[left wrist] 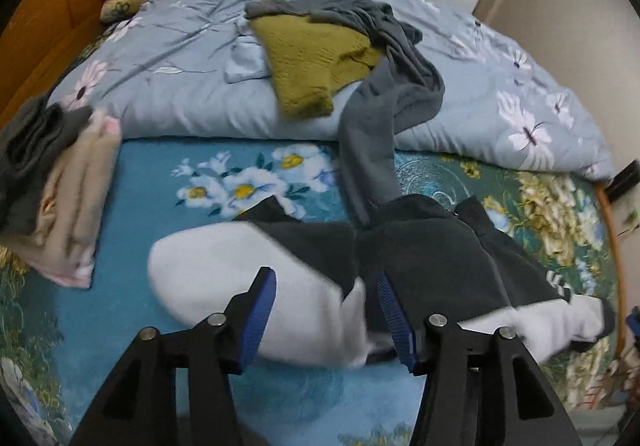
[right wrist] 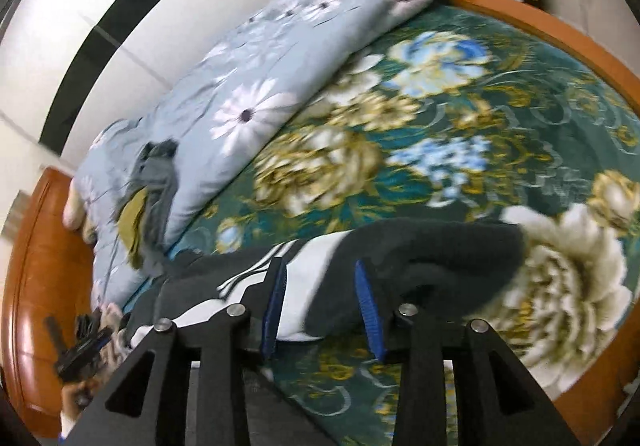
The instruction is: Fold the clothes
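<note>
1. Spread across the whole bed, a teal floral blanket carries everything, with an orange wooden frame curving round its edge.
2. At twelve o'clock in the left wrist view lies a bunched pale-blue flowered duvet.
3. On that duvet rest an olive knit garment and a grey garment whose leg trails down toward six o'clock.
4. At nine o'clock sits a stack of folded clothes, beige under dark grey.
5. A black-and-white fleece jacket lies on the blanket at centre, reaching to four o'clock.
6. The left tool stands about half open over the jacket's white part; its pads show no grip.
7. The right tool stands partly open with the jacket's white-and-black edge between its blue pads; no squeeze is visible.
</note>
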Tool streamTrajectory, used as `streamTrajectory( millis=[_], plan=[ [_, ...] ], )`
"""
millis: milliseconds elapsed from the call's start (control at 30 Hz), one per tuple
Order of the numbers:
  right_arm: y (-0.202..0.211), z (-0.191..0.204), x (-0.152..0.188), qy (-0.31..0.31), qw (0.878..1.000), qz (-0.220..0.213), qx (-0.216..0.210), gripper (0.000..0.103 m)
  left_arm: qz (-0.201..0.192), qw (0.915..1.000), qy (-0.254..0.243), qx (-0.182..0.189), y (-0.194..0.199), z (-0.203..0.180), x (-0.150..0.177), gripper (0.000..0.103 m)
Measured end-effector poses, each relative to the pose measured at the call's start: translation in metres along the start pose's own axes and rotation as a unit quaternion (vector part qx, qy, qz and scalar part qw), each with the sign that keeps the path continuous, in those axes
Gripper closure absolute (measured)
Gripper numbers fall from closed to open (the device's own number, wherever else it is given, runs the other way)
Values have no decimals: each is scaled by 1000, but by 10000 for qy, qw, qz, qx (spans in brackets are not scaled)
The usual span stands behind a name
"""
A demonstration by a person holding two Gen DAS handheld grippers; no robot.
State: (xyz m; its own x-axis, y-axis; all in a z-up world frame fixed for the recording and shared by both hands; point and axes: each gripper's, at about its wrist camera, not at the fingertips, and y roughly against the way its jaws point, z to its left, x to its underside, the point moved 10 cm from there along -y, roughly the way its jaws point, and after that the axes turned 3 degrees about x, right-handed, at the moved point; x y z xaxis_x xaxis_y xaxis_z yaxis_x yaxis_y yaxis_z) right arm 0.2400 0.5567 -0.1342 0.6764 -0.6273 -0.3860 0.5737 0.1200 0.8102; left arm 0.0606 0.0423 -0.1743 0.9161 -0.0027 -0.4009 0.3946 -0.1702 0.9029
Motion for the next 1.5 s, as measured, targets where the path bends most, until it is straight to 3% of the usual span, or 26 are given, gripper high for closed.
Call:
streamTrajectory(
  millis=[133,167,233,333,400,500,600,667,767,833,933,1033,1100,1200,1233,1367,1433,1500],
  plan=[
    [-20,31,8,63,9995,155,-250,66,254,9992,71,-316,-23,3,-6,48],
    [-24,40,9,91,9992,184,-331,66,283,9990,21,-351,-26,2,-7,56],
    [-33,58,13,184,9984,264,-475,66,330,9986,-110,-402,-29,-1,-8,91],
    [-46,81,19,370,9969,398,-572,66,209,9985,-224,-464,-23,2,-8,94],
    [-52,92,22,514,9957,461,-624,66,-156,9988,-66,-456,3,13,-12,94],
    [-60,103,25,653,9943,515,-664,66,-765,9954,436,-368,52,48,-12,94],
    [-70,107,29,625,9937,602,-704,66,-1115,9873,1073,-351,90,99,7,94],
    [-79,110,33,616,9931,697,-718,66,-1013,9839,1396,-466,90,127,30,101],
    [-92,117,44,712,9908,888,-733,66,-712,9766,1820,-902,84,171,67,100],
    [-103,122,52,807,9887,1036,-728,66,-608,9705,2219,-719,82,188,85,100],
    [-115,127,57,926,9866,1170,-660,66,-676,9703,2246,-598,85,187,79,100],
    [-126,138,54,1138,9835,1258,-634,65,-681,9754,2063,-379,77,169,59,99],
    [-138,151,50,1397,9791,1338,-623,58,-655,9801,1866,-189,68,150,41,95],
    [-160,170,49,1828,9683,1584,-618,48,-374,9878,1492,232,38,110,17,64],
    [-169,174,51,2001,9634,1685,-582,46,-295,9892,1382,396,27,95,11,52],
    [-204,182,54,2881,9352,2046,-226,45,10,9924,790,939,-13,44,-12,40],
    [-221,182,53,3336,9169,2190,-32,45,196,9941,191,1053,-33,24,-20,38],
    [-231,179,53,3602,9034,2326,69,42,561,9904,-615,1100,-50,9,-16,38]
  ],
)
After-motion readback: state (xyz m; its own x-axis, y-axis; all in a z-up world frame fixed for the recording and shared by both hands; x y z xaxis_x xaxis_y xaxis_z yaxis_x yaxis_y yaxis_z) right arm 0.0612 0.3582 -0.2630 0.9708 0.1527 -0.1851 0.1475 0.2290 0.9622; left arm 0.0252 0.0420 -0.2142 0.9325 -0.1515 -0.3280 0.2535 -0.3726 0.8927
